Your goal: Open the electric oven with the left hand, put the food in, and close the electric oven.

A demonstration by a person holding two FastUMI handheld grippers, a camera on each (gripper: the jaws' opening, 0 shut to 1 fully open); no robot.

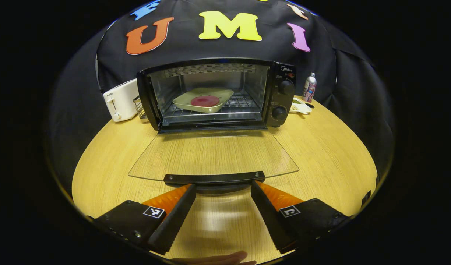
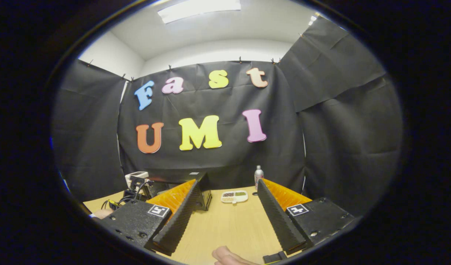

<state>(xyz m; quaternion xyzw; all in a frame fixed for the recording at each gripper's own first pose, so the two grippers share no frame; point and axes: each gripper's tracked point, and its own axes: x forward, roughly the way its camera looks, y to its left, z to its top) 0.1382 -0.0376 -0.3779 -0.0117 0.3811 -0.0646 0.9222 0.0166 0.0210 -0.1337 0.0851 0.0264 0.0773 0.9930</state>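
Oven [image 1: 218, 94] door [image 1: 213, 154] down — "Midea" badge; toaster [image 1: 121, 100] marked "SUPOR".

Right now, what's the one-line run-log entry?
oven door: fully open | tray with food: inside on rack | left claw: open at door handle | right claw: open, empty

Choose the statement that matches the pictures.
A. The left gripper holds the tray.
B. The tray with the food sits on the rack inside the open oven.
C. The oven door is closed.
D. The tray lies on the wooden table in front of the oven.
B: in the left gripper view the cream rectangular tray with a round red piece of food rests inside the black electric oven, whose glass door is folded down.
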